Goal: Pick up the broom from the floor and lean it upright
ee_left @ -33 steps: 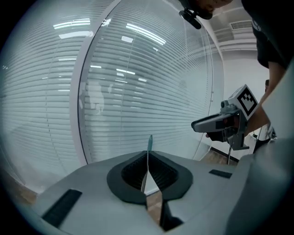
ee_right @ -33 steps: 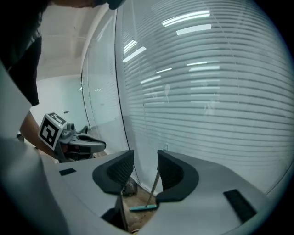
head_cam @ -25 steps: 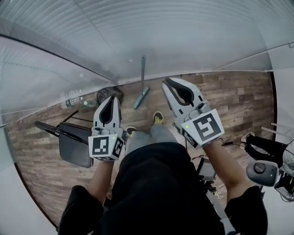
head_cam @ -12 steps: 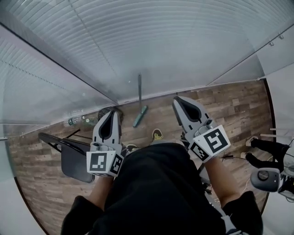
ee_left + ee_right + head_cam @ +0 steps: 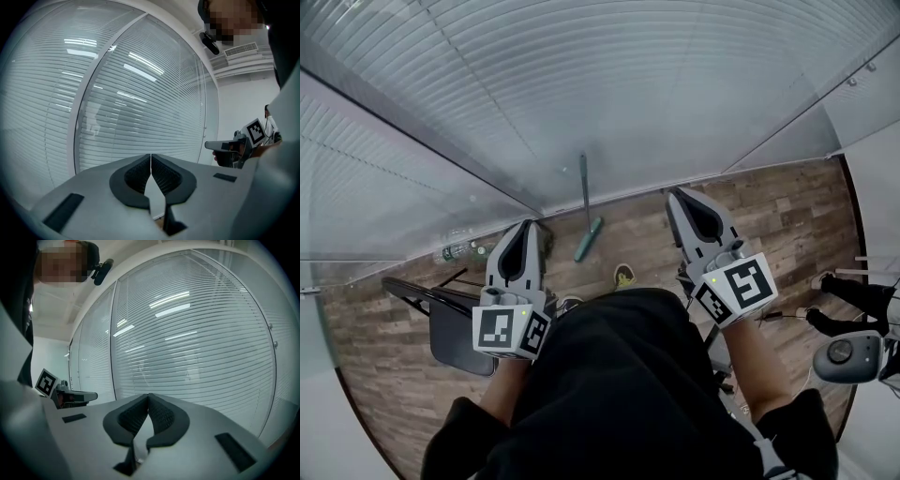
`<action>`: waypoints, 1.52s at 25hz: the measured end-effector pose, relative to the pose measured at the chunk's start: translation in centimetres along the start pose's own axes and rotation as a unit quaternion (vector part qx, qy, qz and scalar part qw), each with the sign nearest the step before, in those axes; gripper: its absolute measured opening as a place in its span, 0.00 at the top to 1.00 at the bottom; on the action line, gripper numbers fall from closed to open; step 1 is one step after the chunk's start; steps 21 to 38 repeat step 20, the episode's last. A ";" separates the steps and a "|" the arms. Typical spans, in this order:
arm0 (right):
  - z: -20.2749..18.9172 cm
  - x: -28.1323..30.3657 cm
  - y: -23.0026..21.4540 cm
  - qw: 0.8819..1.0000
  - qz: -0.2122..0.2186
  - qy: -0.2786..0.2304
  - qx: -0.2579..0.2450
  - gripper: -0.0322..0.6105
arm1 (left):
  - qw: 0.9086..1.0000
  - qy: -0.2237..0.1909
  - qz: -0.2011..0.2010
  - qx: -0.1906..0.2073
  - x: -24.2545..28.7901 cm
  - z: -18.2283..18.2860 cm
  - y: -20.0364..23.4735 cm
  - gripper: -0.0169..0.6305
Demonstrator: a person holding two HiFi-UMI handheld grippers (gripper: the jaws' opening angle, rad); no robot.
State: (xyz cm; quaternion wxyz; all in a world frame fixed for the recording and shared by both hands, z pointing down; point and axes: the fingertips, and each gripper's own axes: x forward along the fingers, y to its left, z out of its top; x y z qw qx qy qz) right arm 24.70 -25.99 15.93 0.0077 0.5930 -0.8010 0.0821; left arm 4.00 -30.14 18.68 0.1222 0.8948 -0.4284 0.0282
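The broom (image 5: 584,208) stands upright, its green-grey handle leaning on the glass wall with blinds and its green head (image 5: 588,240) on the wood floor. Neither gripper touches it. My left gripper (image 5: 526,226) is held up to the broom's left, shut and empty, as its own view confirms (image 5: 150,157). To the broom's right, my right gripper (image 5: 678,194) is also shut with nothing in it (image 5: 148,396). Both point nearly level at the blinds.
A black folding chair (image 5: 450,323) lies on the floor at left, with plastic bottles (image 5: 455,249) by the wall. The person's shoe (image 5: 623,275) shows below the broom. A grey device (image 5: 844,354) and cables sit at right.
Both grippers have risen and drawn back from the broom. The right jaws went from slightly apart to shut. The broom stays leaning on the wall.
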 end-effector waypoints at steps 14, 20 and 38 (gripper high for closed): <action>-0.2 -0.1 -1.4 1.000 -0.003 -0.012 0.011 0.92 | 1.000 0.001 -0.005 0.026 1.5 0.1 -1.1 0.94; -0.1 -0.2 -2.8 1.000 -0.013 -0.007 0.007 0.92 | 1.000 0.001 -0.008 0.028 2.4 0.2 -1.9 0.94; -0.1 -0.2 -2.8 1.000 -0.013 -0.007 0.007 0.92 | 1.000 0.001 -0.008 0.028 2.4 0.2 -1.9 0.94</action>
